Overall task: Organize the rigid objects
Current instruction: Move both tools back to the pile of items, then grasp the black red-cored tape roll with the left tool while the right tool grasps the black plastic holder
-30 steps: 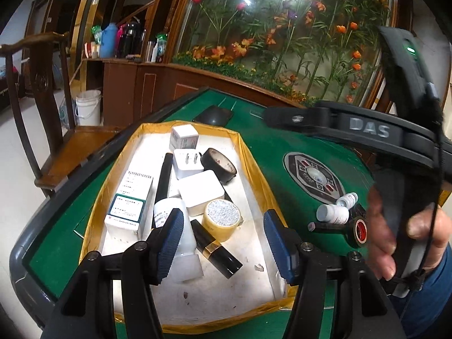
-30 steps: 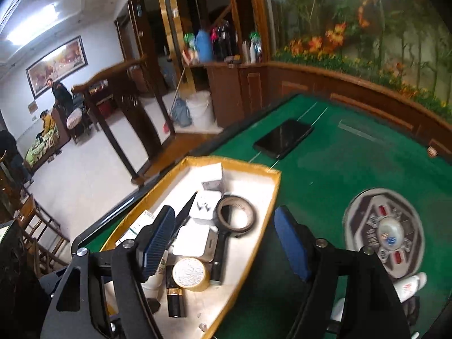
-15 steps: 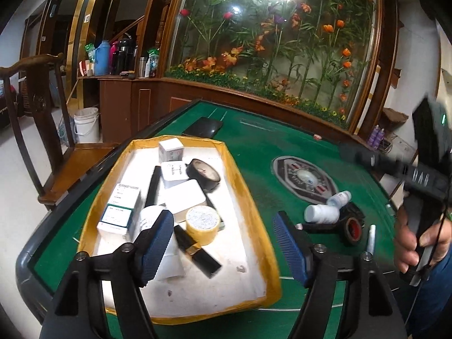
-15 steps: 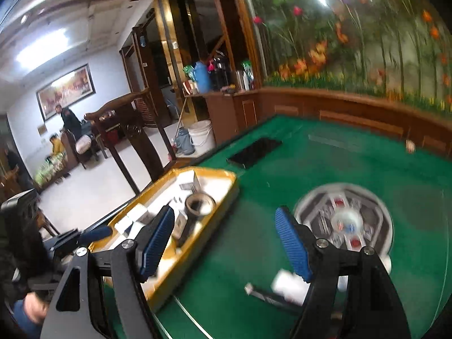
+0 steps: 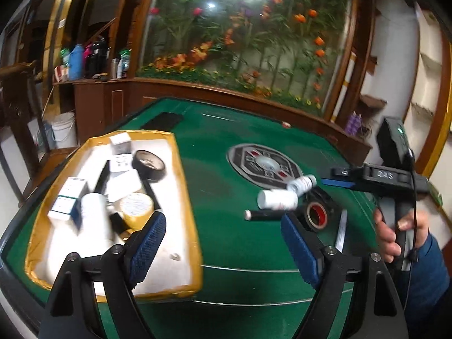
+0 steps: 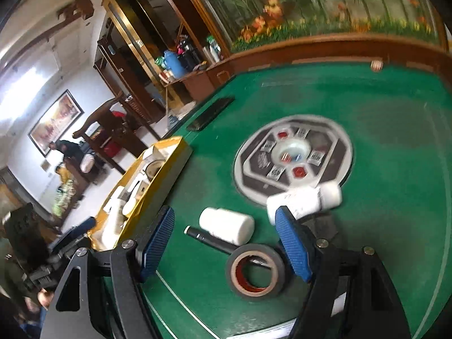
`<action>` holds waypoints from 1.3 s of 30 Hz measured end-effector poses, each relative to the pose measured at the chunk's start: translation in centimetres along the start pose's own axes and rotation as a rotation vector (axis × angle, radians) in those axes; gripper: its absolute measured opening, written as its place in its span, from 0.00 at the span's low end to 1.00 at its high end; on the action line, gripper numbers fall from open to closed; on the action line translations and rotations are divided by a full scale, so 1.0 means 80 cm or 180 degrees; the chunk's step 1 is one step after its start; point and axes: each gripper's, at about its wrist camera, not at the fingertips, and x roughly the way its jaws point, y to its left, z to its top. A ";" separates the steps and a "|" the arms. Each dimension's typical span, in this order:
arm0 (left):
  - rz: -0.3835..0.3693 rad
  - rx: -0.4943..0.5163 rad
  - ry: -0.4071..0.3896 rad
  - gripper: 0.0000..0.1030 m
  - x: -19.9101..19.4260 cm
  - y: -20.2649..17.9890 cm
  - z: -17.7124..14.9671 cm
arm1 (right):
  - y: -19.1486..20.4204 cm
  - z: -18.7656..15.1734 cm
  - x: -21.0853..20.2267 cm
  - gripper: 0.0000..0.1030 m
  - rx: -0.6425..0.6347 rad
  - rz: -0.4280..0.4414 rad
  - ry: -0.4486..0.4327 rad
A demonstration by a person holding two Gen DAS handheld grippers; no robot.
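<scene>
A yellow-rimmed tray (image 5: 183, 186) on the green table holds boxes, tape rolls, a bottle and black pens. On the felt to its right lie two white bottles (image 5: 278, 199) (image 5: 302, 183), a black pen (image 5: 265, 214) and a dark tape roll with a red core (image 5: 317, 216). My left gripper (image 5: 223, 243) is open and empty above the table's front edge, right of the tray. My right gripper (image 6: 226, 240) is open and empty, just above the tape roll (image 6: 255, 269), the pen (image 6: 209, 238) and a white bottle (image 6: 226, 226); the second bottle (image 6: 305, 200) lies beyond its right finger.
A round grey control panel (image 6: 293, 155) sits in the table's middle. A black phone (image 6: 210, 113) lies at the far edge. The tray (image 6: 158, 180) shows left in the right wrist view. A thin silvery stick (image 5: 340, 228) lies by the tape roll.
My right gripper has swung right from the tray and down over the loose bottles, pen and tape roll. My left gripper has pulled back from the tray and turned right. Both stay open.
</scene>
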 end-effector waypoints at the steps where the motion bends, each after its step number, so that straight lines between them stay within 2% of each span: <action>1: -0.0014 0.0019 0.0027 0.84 0.002 -0.003 -0.001 | 0.000 -0.002 0.005 0.71 -0.0002 0.0021 0.0038; 3: -0.0086 0.0046 0.0130 0.84 0.011 -0.011 -0.005 | 0.003 -0.006 0.019 0.71 -0.0028 0.0016 0.0096; 6: -0.0150 0.0080 0.0218 0.84 0.018 -0.018 -0.010 | -0.004 -0.010 0.037 0.71 0.0039 -0.0134 0.0278; 9: -0.0138 0.0155 0.0236 0.84 0.018 -0.025 -0.013 | -0.012 -0.012 0.039 0.71 0.0098 -0.0094 0.0330; 13: -0.0140 0.0189 0.0274 0.84 0.019 -0.028 -0.014 | -0.003 -0.021 0.047 0.74 -0.0058 -0.0250 0.0535; 16: -0.0125 0.0219 0.0302 0.84 0.020 -0.033 -0.016 | 0.011 -0.032 0.052 0.74 -0.0198 -0.0252 0.0708; 17: -0.0128 0.0228 0.0309 0.84 0.020 -0.035 -0.016 | 0.019 -0.035 0.054 0.74 -0.0241 -0.0196 0.0769; 18: -0.0143 0.0246 0.0322 0.84 0.021 -0.037 -0.016 | 0.027 -0.038 0.056 0.75 -0.0256 -0.0025 0.0850; 19: -0.0162 0.0265 0.0340 0.84 0.022 -0.040 -0.017 | 0.031 -0.039 0.056 0.75 -0.0210 0.0194 0.0895; 20: -0.0180 0.0281 0.0352 0.84 0.023 -0.043 -0.017 | 0.032 -0.039 0.055 0.75 -0.0067 0.0534 0.0915; 21: -0.0220 0.0312 0.0377 0.85 0.024 -0.048 -0.018 | 0.031 -0.038 0.052 0.76 0.0026 0.0721 0.0910; 22: -0.0255 0.0341 0.0407 0.86 0.026 -0.053 -0.019 | 0.030 -0.036 0.048 0.76 0.0048 0.0768 0.0881; 25: -0.0362 0.0500 0.0569 0.89 0.037 -0.077 -0.027 | 0.024 -0.028 0.030 0.75 -0.0013 0.0383 0.0584; 33: -0.0465 0.0932 0.0765 0.89 0.060 -0.138 -0.046 | 0.000 -0.019 0.013 0.75 0.0308 0.0357 0.0365; 36: -0.0314 0.1071 0.0835 0.89 0.073 -0.154 -0.045 | -0.006 -0.017 0.008 0.75 0.0403 0.0351 0.0332; 39: -0.0271 0.1055 0.0959 0.89 0.090 -0.160 -0.039 | -0.012 -0.013 0.005 0.75 0.0483 0.0364 0.0315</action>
